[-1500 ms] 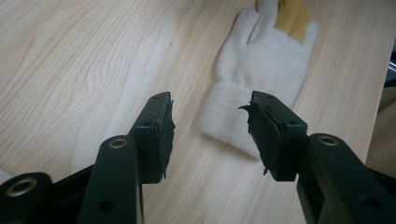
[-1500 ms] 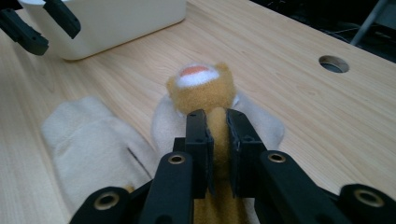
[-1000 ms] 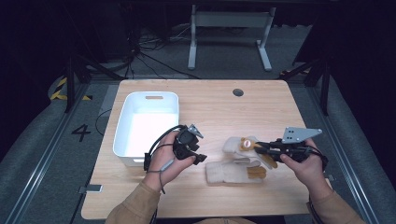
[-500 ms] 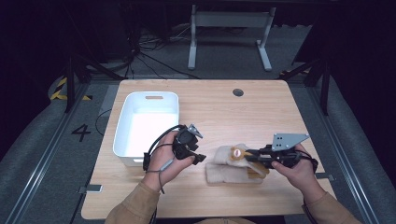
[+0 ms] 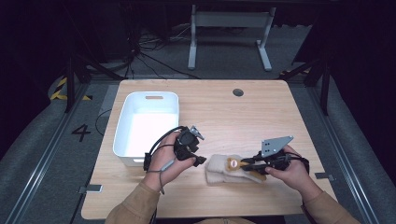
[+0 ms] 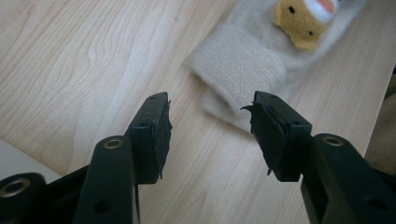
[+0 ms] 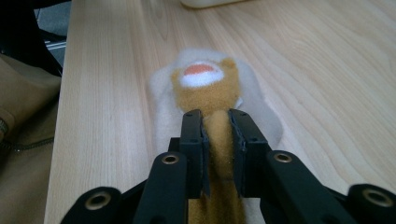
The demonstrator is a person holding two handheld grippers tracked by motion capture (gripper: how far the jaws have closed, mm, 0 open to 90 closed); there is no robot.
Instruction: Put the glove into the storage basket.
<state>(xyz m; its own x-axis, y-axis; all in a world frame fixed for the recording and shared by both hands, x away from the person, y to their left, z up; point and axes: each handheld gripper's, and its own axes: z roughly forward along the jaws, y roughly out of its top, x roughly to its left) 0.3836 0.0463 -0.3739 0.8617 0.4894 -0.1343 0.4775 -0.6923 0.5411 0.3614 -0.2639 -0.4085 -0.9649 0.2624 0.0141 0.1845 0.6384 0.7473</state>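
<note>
Cream socks: 2; white bin: 1; tools: 2.

A pair of cream fleece socks lies flat on the wooden counter, near its front edge and to the right of the white bin. One sock lies on top of the other. The upper one bears a tan plush animal face with a white and orange muzzle, and a tan strip runs back from the face. The ribbed cuff end points left.
</note>
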